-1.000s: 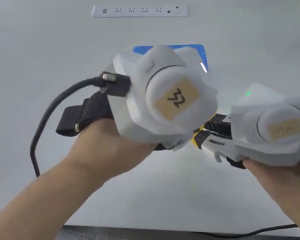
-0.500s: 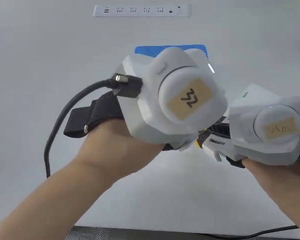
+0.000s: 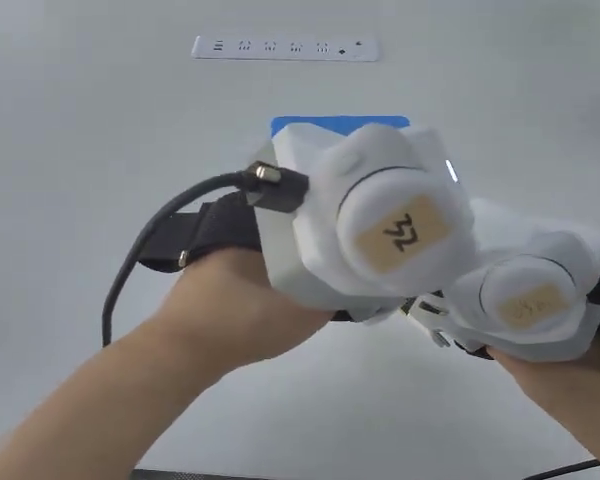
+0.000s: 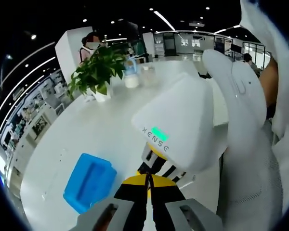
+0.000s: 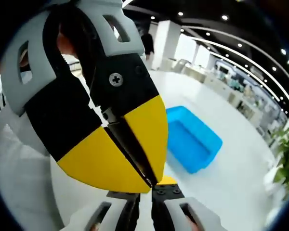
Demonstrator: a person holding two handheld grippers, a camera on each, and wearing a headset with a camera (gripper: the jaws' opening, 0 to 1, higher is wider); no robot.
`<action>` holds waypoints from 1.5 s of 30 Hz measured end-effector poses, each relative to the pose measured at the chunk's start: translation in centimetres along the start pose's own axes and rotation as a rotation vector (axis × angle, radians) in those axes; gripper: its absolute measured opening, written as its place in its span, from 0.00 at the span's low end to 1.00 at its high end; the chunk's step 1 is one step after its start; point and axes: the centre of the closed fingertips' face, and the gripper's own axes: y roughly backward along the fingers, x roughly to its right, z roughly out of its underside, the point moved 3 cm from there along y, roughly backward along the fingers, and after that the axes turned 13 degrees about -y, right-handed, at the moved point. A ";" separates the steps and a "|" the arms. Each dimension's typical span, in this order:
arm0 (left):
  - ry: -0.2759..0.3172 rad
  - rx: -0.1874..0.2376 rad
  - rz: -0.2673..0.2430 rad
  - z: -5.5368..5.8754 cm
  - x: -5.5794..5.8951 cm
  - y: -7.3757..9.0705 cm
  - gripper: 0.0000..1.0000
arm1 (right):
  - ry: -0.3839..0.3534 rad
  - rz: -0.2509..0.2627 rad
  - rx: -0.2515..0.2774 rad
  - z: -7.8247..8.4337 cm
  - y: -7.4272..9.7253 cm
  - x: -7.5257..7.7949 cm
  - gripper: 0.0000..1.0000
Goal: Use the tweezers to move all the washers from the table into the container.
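In the head view my left gripper (image 3: 375, 225) is held up in the middle and overlaps my right gripper (image 3: 525, 300) at its lower right. The right gripper view shows the left gripper's black and yellow pads (image 5: 135, 134) pressed together on a thin dark blade, the tweezers (image 5: 130, 144). The blade's tip reaches down to my right gripper (image 5: 147, 190), whose jaws stand together; whether they hold the tip is hidden. In the left gripper view my own left gripper (image 4: 148, 185) is shut right against the right gripper's white body (image 4: 178, 125). The blue container (image 3: 315, 125) lies behind the grippers.
A white power strip (image 3: 285, 47) lies at the far edge of the white table (image 3: 90, 150). A black cable (image 3: 165, 220) hangs from the left gripper. The blue container (image 4: 89, 181) lies open on the table, also in the right gripper view (image 5: 192, 137). A potted plant (image 4: 98, 72) stands far off.
The left gripper has drifted right and down until it overlaps the right gripper, which has come in toward it. The head camera has tilted a little.
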 end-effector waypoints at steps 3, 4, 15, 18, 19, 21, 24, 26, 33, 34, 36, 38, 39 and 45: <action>-0.029 0.017 0.012 -0.2 -0.4 0.7 0.00 | 0.035 -0.023 0.005 -0.8 0.4 -0.1 0.04; -0.037 0.025 0.018 -0.3 -0.6 1.1 0.00 | 0.051 -0.033 0.011 -1.2 0.5 -0.1 0.04; -0.182 0.049 0.092 -1.2 -3.3 3.2 0.00 | 0.055 -0.113 0.074 -4.8 0.7 0.3 0.04; -0.228 0.042 0.083 -1.5 -4.8 3.4 0.00 | 0.045 -0.124 0.100 -6.0 0.5 1.3 0.04; -0.235 0.036 0.076 -1.6 -5.3 3.5 0.00 | 0.040 -0.121 0.113 -6.4 0.5 1.7 0.04; -0.254 0.023 0.062 -1.7 -6.2 3.5 0.00 | 0.020 -0.122 0.125 -7.3 0.2 2.5 0.04; -0.277 0.013 0.048 -2.0 -7.7 3.5 0.00 | 0.027 -0.103 0.141 -8.3 -0.1 3.3 0.04; -0.288 0.005 0.041 -1.8 -8.7 3.4 0.00 | 0.025 -0.093 0.151 -9.1 -0.4 3.9 0.03; -0.295 -0.013 0.027 -1.2 -11.6 2.7 0.00 | -0.021 -0.080 0.180 -10.7 -1.9 5.9 0.04; -0.290 -0.016 0.029 -1.0 -11.8 2.5 0.00 | -0.028 -0.081 0.180 -10.7 -2.2 6.1 0.04; -0.277 -0.023 0.036 -0.5 -12.3 2.0 0.00 | -0.050 -0.082 0.174 -10.5 -2.8 6.4 0.04; -0.268 -0.030 0.044 -0.1 -12.3 1.6 0.00 | -0.067 -0.084 0.170 -10.3 -3.4 6.6 0.04; -0.267 -0.034 0.049 0.1 -12.4 1.4 0.00 | -0.070 -0.084 0.167 -10.2 -3.6 6.7 0.04; -0.252 -0.067 0.085 1.7 -12.8 -0.5 0.00 | -0.091 -0.088 0.134 -9.0 -5.6 7.2 0.04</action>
